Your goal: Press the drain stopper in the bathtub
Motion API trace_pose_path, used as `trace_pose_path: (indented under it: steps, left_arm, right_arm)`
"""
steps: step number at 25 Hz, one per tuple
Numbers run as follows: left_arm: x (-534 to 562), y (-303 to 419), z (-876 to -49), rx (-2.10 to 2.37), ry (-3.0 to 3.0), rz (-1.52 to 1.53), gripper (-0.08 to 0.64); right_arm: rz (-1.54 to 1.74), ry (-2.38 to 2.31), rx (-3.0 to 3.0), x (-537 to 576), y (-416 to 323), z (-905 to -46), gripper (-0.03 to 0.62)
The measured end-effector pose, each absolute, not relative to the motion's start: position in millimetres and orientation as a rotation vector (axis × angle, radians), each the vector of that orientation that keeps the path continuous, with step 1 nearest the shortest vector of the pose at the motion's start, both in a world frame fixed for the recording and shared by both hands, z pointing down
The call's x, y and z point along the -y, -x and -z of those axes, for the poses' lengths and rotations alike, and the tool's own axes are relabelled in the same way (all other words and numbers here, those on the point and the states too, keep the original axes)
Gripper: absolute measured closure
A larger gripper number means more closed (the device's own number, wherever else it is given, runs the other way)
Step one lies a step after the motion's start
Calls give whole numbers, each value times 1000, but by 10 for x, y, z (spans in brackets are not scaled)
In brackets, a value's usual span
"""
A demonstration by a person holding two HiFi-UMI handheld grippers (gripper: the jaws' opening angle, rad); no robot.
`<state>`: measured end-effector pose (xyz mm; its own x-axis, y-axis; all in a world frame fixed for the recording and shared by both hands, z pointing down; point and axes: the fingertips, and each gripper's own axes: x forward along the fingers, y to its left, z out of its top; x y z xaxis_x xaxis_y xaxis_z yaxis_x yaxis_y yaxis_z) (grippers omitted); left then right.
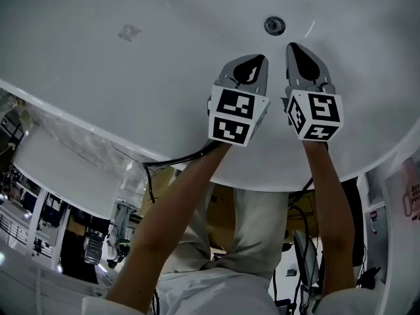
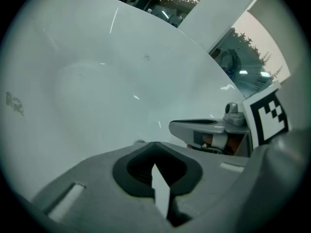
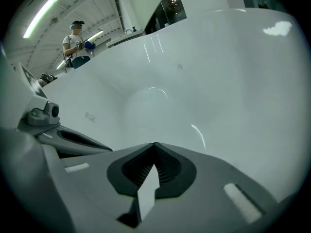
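Plainly, the whole matter turns on where the drain stopper (image 1: 274, 25) lies: it sits as a small round metal disc on the white floor of the bathtub (image 1: 151, 64), just ahead of both tools and about on the line that runs between them. The right gripper (image 1: 293, 47) points its tip a little to the right of the stopper and looks the nearer of the two. The left gripper (image 1: 257, 59) sits slightly farther back, with the stopper ahead and to its right. Neither tip touches the stopper; a strip of bare tub shows between them. In the left gripper view the jaws of the left gripper (image 2: 154, 143) are clenched tip to tip with nothing between them, and the right gripper view shows the right gripper (image 3: 154, 144) closed and empty in the same way. The stopper cannot be made out for certain in either gripper view. My judgement is that a short reach forward and slightly left with the right tip, then straight down, would land on the disc.
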<state>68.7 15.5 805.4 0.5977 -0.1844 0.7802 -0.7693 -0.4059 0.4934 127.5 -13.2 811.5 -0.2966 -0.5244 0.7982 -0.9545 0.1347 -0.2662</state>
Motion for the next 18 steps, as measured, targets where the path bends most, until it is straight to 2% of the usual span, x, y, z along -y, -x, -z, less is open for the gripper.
trace_pose_path:
  steps: [18]
  left_arm:
    - [-49,-720,-9010,737,-1848,-883,563]
  right_arm:
    - [-1046,-1250,1819,71,-1224,-9134,589]
